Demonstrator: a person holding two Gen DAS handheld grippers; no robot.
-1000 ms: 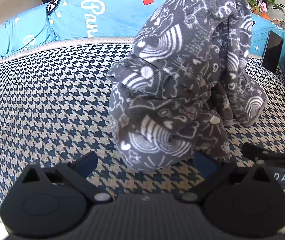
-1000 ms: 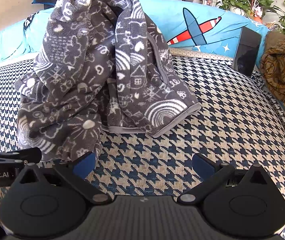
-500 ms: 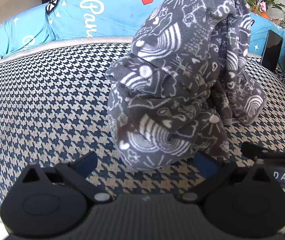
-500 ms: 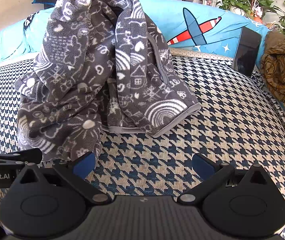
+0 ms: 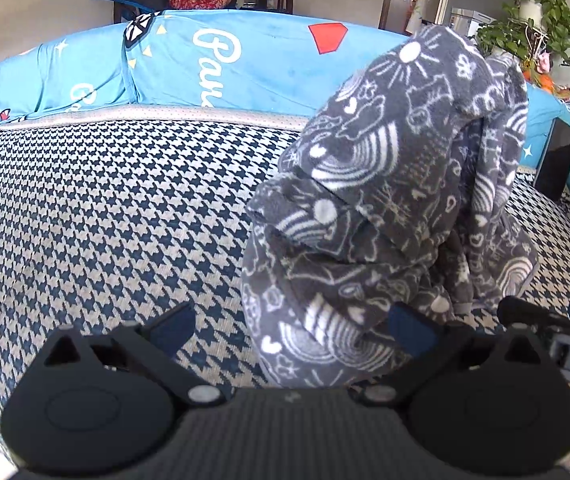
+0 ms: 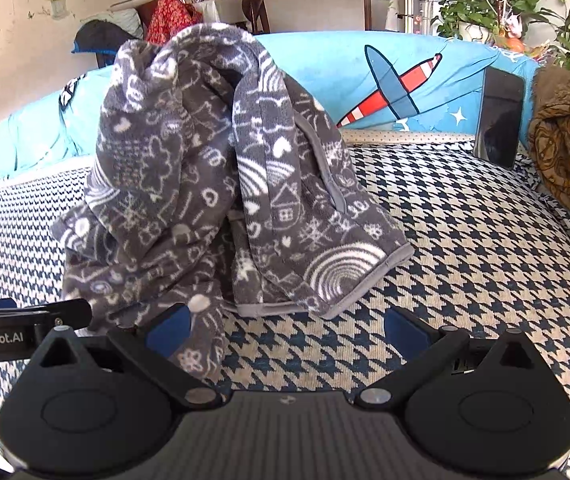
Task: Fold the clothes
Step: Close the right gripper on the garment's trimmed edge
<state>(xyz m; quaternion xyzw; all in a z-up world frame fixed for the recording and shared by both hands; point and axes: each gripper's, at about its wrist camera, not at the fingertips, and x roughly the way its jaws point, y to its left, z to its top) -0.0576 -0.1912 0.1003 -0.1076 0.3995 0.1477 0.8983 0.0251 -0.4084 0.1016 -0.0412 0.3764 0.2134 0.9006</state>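
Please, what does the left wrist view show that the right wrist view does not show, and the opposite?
Only the left wrist view shows the white "Par" lettering and the red shape on the blue cover.

Only the right wrist view shows the airplane print, the brown patterned cloth at right, and the garment's grey-trimmed hem lying flat.

Both show the heaped grey fleece garment on the houndstooth cover, the dark phone, and the open left gripper and right gripper.

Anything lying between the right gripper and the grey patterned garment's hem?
No. In the right wrist view only bare houndstooth cover separates the open right gripper from the grey garment.
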